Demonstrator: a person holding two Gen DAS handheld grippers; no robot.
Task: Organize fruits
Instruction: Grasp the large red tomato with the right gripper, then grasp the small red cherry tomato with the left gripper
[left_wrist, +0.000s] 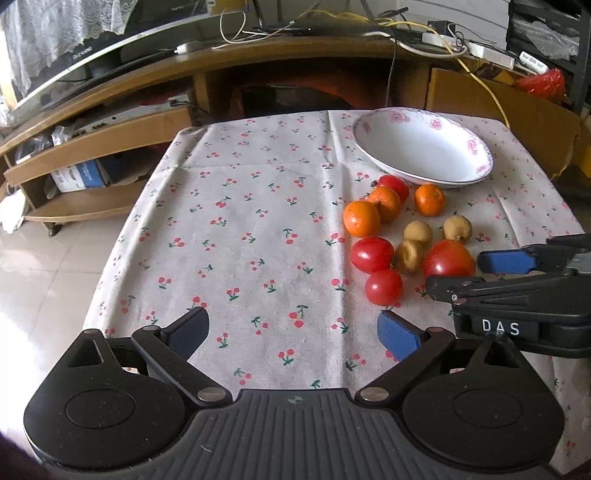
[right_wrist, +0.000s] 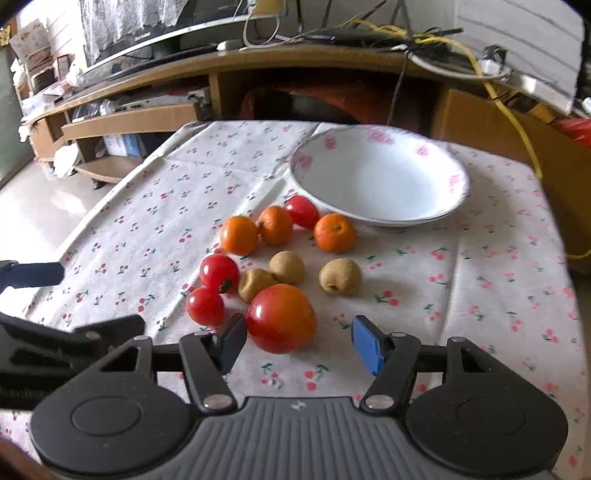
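**Fruit on cloth, bowl empty, both tools unloaded**

Left wrist view: your left gripper (left_wrist: 291, 328) sits at the lower centre with its jaws wide apart, only the cherry-print tablecloth (left_wrist: 240, 221) between them. The fruit lies right of centre: three oranges (left_wrist: 361, 218), small tomatoes (left_wrist: 371, 254) and brown fruits (left_wrist: 417, 232). The white bowl (left_wrist: 423, 147) stands upper right, just beyond them. Your right gripper (left_wrist: 458, 273) enters from the right edge, its tips flanking the large tomato (left_wrist: 448, 258).

Right wrist view: your right gripper (right_wrist: 295, 341) is partly open. The large tomato (right_wrist: 281, 317) sits just ahead, beside the left pad (right_wrist: 231, 343); contact cannot be told. It grips nothing.
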